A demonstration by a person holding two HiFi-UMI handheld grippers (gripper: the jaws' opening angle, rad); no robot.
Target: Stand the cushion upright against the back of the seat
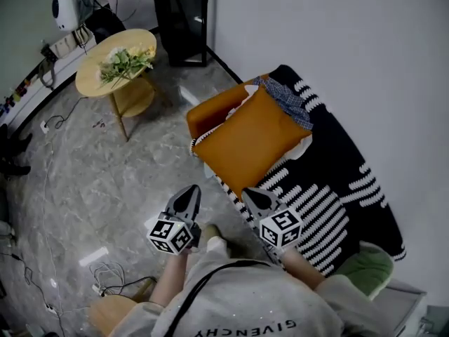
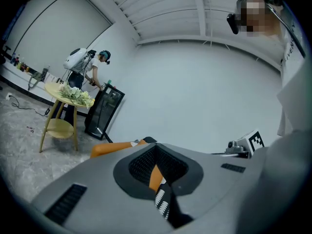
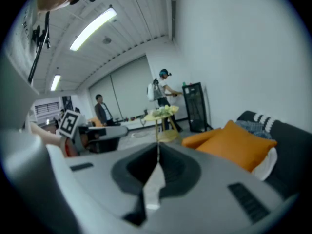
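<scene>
Nearest the head camera, the left claw [image 1: 191, 191] hangs over the grey marbled floor [image 1: 105, 181]. The right claw [image 1: 250, 194] sits just beside it, over the front edge of a black throw with white stripes [image 1: 330, 188]. Each claw has its jaws pressed together with nothing between them. Only a thin slit shows in each gripper view, and both point toward the seat.

Just beyond the tips, the orange cushion [image 1: 254, 140] rests on the throw-covered seat. It lies face up at a slant rather than standing against the back, and neither claw touches it. An orange padded part [image 1: 210, 111] lies against its left edge; it may be an armrest or a second cushion, and the views do not settle which. A blue checked cloth [image 1: 284, 97] lies at the cushion's far corner.

Farther off, a round wooden tabletop [image 1: 95, 76] carries a bunch of flowers [image 1: 125, 62]. A black cabinet [image 1: 182, 20] stands against the white wall behind it. Beside the cabinet a person [image 2: 92, 69] wears a white pack.
</scene>
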